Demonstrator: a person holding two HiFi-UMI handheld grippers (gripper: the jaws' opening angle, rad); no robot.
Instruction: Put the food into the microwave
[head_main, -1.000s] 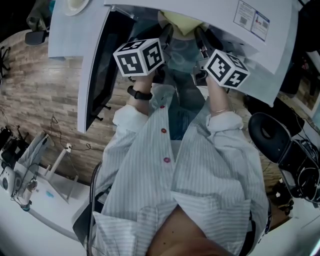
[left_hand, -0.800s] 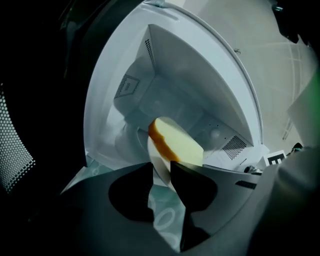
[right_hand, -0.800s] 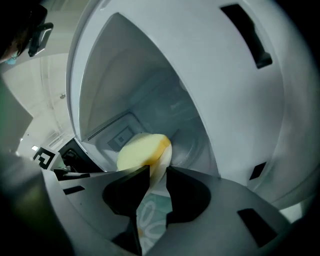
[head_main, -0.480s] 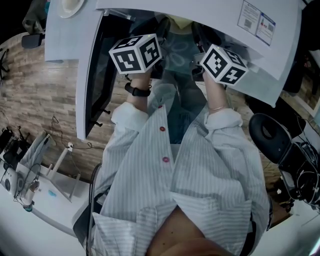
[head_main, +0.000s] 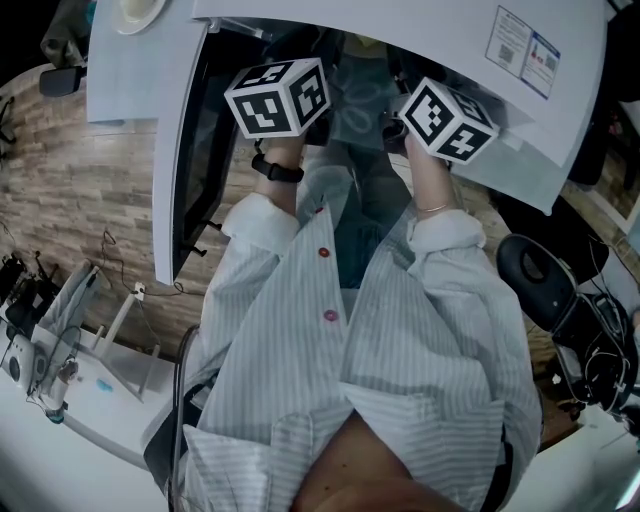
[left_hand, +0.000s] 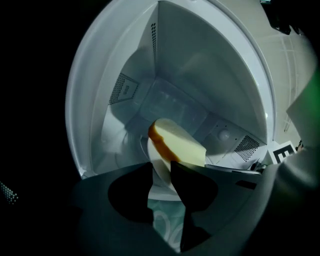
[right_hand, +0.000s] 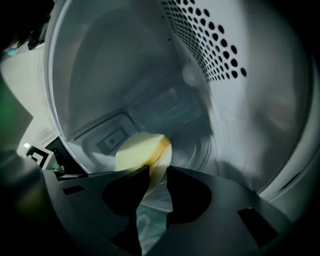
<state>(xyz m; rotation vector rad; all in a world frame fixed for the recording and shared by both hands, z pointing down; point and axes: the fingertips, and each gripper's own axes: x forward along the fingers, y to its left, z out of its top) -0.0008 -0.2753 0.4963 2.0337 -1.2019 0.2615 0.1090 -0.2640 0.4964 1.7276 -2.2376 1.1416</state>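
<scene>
1. Holding one plate (left_hand: 156, 160) between them, the left tongs (left_hand: 161, 167) and the right tongs (right_hand: 158, 169) both reach into the open microwave (left_hand: 200, 65).
2. The left tongs pinch the near edge of the plate. Their jaws are narrow and press on it.
3. The right tongs have the plate's edge between their jaws too, and these jaws are opening a little (the edge looks touched on both sides).
4. The food (left_hand: 177, 145) is a thick slice of bread with a brown crust. It lies on the plate, inside the microwave.
5. I cannot tell if the plate rests on the microwave floor.
6. From the head view, the microwave door (head_main: 172, 170) stands open on the left.
7. The person wears a striped shirt (head_main: 400, 350) and a dark watch (head_main: 277, 170) on the left wrist.
</scene>
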